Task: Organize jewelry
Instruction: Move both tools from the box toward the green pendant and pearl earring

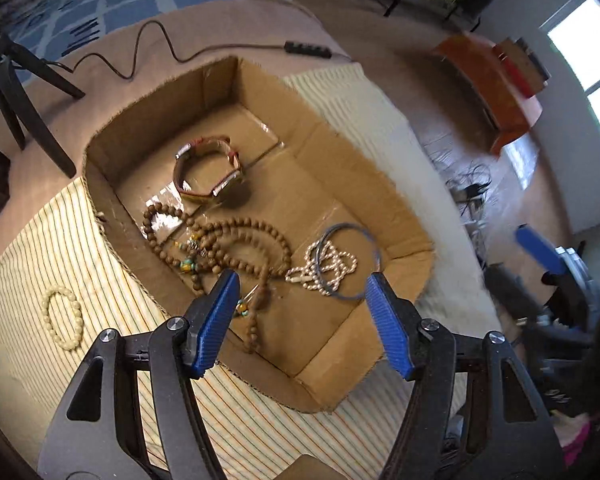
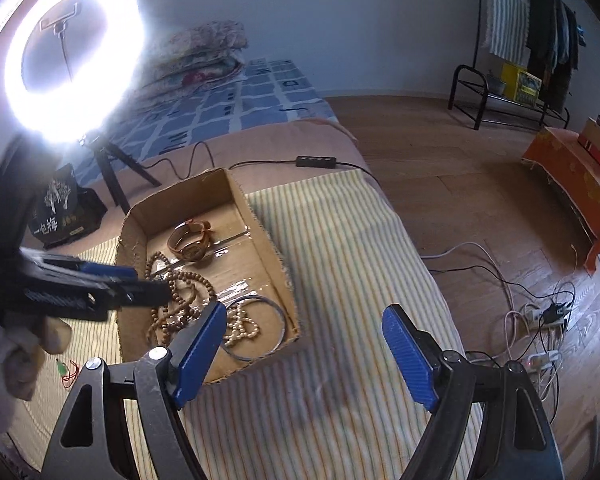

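Striped cloth (image 2: 340, 240) over bed, cardboard tray (image 1: 380, 184), wooden floor (image 2: 460, 184)

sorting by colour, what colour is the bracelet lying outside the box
Cream, off-white beads: the beaded bracelet on the striped cloth, clearest in the left wrist view.

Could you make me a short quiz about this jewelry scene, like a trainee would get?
1. True or false: the cream bead bracelet lies inside the cardboard box.
2. Which piece sits farthest back in the box: A) the pearl strand, B) the wooden bead necklace, C) the wide brown bangle?
3. Fill in: the jaws of the left gripper stand ____, with nothing held between them.

Key:
1. False: it rests on the striped cloth, outside the box.
2. C.
3. Open. The right gripper is open and empty too.
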A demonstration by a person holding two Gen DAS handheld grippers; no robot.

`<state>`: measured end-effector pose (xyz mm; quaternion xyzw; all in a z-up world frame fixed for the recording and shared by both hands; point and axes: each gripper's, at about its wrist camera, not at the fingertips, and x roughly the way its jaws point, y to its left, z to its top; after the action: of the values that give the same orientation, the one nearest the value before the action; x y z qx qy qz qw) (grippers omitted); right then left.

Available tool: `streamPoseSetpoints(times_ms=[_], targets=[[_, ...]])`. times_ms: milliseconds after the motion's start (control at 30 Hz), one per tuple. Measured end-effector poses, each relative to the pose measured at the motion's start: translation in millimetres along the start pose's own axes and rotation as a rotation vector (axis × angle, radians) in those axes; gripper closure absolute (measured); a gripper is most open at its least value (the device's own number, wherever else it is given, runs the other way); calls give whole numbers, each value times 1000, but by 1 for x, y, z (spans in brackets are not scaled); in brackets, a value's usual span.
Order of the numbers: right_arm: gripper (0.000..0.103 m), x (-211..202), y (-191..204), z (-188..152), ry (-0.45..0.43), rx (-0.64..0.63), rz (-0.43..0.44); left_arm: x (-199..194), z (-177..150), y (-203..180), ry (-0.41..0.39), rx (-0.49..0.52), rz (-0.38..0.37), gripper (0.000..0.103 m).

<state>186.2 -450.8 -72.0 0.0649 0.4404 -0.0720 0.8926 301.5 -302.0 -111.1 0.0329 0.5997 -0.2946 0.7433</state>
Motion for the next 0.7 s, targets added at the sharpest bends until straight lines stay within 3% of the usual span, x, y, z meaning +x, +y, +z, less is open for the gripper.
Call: streamPoseSetpoints(times_ms=[367,700], targets=[[21,-11,-10,-2,-14,9,22,-22,-11,-2,-83,-4,39,36],[17,-36,15,-2,-79,-20,78,-99,-60,32,-215,25,146,36]])
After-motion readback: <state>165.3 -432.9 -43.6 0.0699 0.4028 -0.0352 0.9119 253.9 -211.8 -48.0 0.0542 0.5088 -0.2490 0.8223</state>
